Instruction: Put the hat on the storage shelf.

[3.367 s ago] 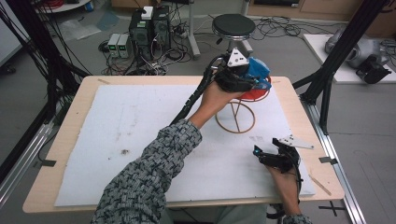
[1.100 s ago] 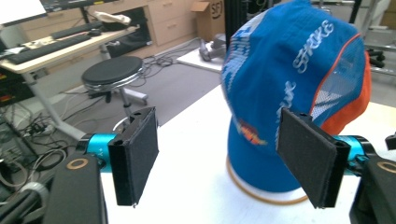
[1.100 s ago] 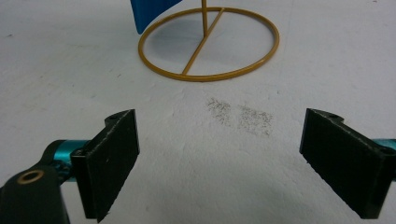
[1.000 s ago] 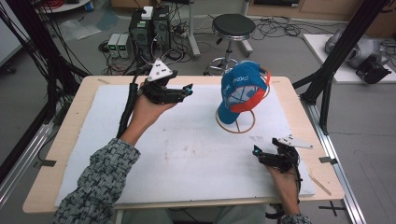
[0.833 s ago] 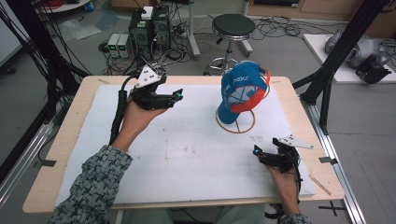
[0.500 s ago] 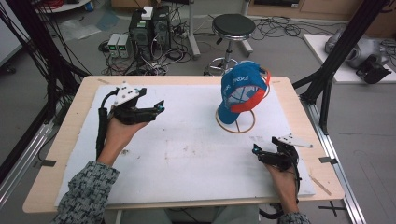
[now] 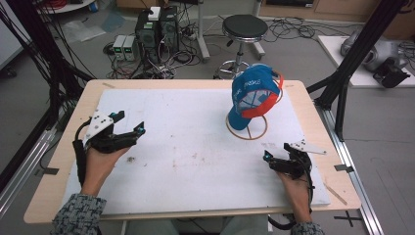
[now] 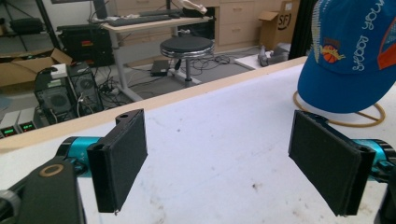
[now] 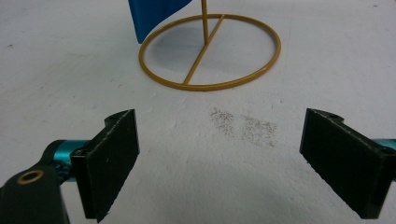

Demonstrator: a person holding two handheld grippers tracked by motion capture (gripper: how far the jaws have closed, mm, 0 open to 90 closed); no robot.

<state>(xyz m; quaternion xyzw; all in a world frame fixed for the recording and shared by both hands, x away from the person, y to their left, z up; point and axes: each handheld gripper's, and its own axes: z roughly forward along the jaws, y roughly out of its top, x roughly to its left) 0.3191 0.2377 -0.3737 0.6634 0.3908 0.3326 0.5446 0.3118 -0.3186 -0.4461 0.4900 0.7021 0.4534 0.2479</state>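
Nearest to the person, the right tool [image 7: 278, 162] is resting low over the white surface [image 7: 195, 147], on the near side of the cap stand and a little to its right. In the right gripper view its two black pads [image 9: 112, 161] are standing wide apart with nothing between them, just bare white covering and a faint grey smudge [image 9: 243, 123] lying between the tool and the stand's ring.

The left tool [image 7: 128, 132] is sitting in the person's left hand [image 7: 98, 164], well to the left of the stand and about level with its base. Its jaws have just been opening and are now spread wide, gripping nothing; in the left gripper view its pads [image 8: 119, 165] are framing open surface, with the cap showing off at the upper right. A black cable [image 7: 78, 156] is trailing from it along the wrist, and a patterned sleeve [image 7: 78, 215] is covering the forearm.

Farther out, the blue cap [image 7: 252, 95] is hanging on the gold wire stand [image 7: 247, 129], its orange-trimmed brim pointing down toward the near left of the ring. The ring itself is lying flat on the surface, well apart from both tools.

Beyond the stand, past the far edge of the surface, a round black stool [image 7: 244, 27] is standing on the floor, with computer boxes [image 7: 156, 27] and tangled cables to its left.
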